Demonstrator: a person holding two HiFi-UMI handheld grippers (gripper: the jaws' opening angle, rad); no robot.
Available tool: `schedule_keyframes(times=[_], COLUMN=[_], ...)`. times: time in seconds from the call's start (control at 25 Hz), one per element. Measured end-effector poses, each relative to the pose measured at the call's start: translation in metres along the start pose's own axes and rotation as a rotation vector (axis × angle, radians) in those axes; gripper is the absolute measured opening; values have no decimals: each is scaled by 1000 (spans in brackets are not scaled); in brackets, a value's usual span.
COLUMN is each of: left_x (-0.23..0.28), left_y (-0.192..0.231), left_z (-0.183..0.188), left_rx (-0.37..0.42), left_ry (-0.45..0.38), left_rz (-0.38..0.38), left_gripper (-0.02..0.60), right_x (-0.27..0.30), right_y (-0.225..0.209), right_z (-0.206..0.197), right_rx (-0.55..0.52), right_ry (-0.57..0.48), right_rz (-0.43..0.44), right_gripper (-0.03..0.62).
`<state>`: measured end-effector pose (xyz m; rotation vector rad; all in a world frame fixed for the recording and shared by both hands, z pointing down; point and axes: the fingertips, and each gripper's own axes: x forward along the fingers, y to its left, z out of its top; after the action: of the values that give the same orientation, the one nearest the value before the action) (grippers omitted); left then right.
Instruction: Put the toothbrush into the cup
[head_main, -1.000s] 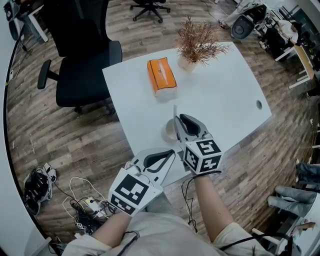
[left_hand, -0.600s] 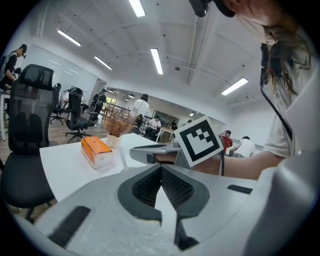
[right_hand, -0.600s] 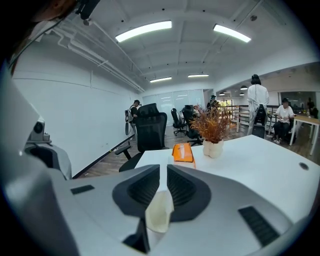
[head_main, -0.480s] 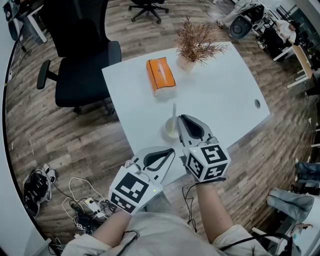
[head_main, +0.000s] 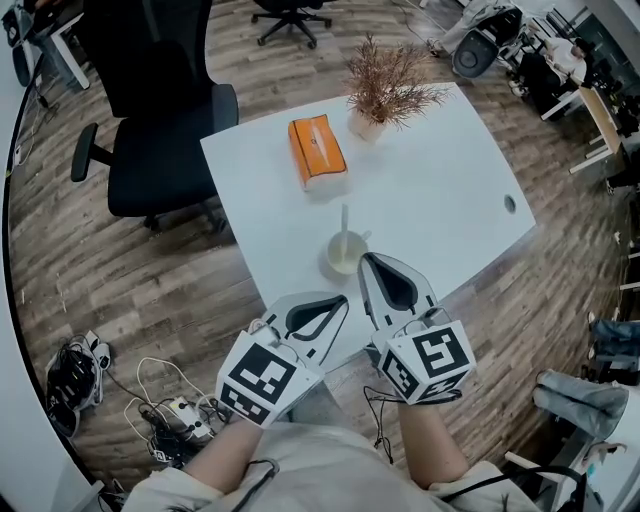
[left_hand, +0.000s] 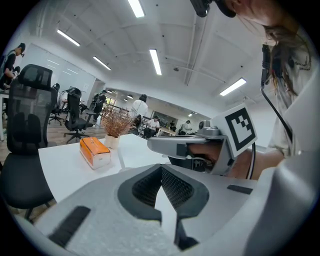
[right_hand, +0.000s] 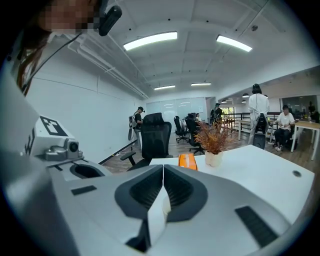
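standing upright, toothbrush (head_main: 344, 224) sits in cup (head_main: 332, 257)

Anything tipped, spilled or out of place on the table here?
Nothing stands out. The cup sits upright on the table with the toothbrush standing in it; the orange tissue box and potted plant look in order, no spill visible. The left gripper and right gripper are shut and empty.

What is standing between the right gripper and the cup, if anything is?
Nothing visible. In the head view the right gripper, its jaws closed and empty, has its tip close beside the cup on the white table, and no object lies between them. The toothbrush already stands in the cup.
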<state>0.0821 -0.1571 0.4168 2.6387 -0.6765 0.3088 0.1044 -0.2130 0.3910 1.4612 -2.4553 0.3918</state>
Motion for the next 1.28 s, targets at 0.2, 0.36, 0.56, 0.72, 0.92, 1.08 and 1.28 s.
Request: schedule_keyframes(times=[0.2,0.36,0.56,0.72,0.92,1.08,1.28], left_x=[0,0,0,0,-1,-3,-5], left_y=[-1,-1,-1,-2,-2,-4,-7], left_z=[1,1,3,4,3,3,3], left_rx=[2,1,7,11,11,15,17], left_ry=[0,0,1,0,1,1,0], left_rz=[-4,-5,-3,-5,-3,-6,-10], left_gripper=[8,8,8,8,8,8,8], right_x=[-21,-35,-49,-53,-53,-55,-57], right_y=[9,15,21,28,30,32,34], right_z=[-1,-3,-6,-13,-15,-15,-15], right_rx=[11,12,17,6,18,19,19], right_ry=[0,4,14,37,37,32,28], right_rz=[-2,3,14,34,41,40,37], right_gripper=[18,18,17,17,17,17,17])
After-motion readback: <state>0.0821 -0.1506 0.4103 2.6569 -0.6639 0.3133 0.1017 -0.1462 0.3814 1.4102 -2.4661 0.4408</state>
